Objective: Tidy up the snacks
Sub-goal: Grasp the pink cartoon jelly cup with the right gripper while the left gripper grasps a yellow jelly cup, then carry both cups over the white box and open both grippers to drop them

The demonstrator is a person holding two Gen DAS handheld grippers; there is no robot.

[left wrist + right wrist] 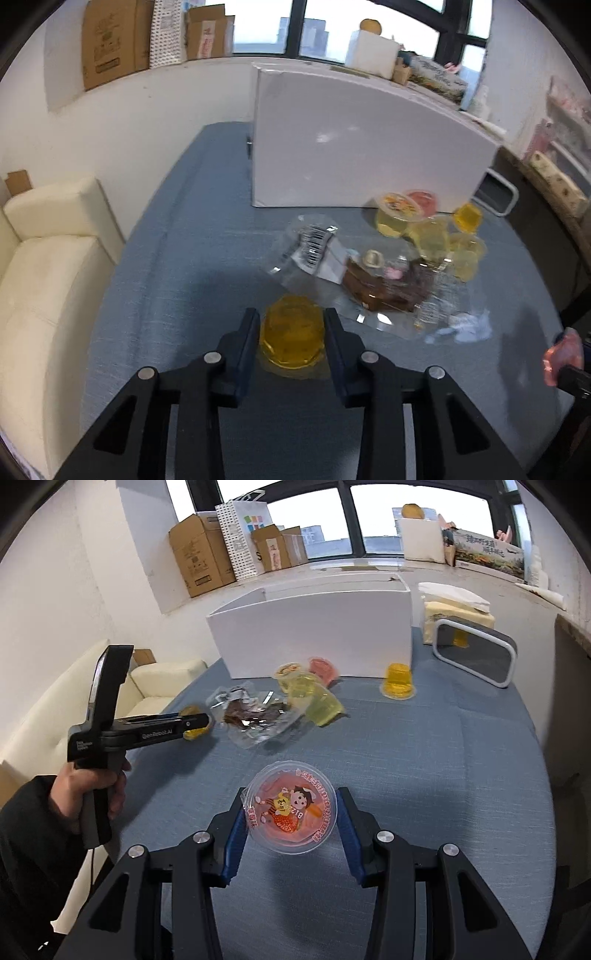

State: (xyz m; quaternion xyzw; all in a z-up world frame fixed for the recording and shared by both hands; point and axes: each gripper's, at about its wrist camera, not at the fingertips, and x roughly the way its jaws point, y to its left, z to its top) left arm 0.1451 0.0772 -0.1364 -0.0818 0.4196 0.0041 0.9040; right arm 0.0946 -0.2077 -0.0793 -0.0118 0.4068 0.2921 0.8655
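Observation:
My left gripper (291, 321) is shut on an orange jelly cup (291, 334) above the blue table; it also shows in the right wrist view (195, 722). My right gripper (291, 805) is shut on a pink jelly cup (291, 808) with a cartoon lid, held above the table. A heap of jelly cups (428, 229) and clear packets with brown cake (388, 284) lies in front of the white box (362, 147). In the right wrist view the heap (310, 698) lies in front of the open white box (317, 635), and one orange cup (398, 681) stands alone upside down.
A grey-framed mirror (476, 651) stands right of the box with a pale packet (454, 616) behind it. A cream sofa (48, 258) is left of the table. Cardboard boxes (207, 554) line the windowsill.

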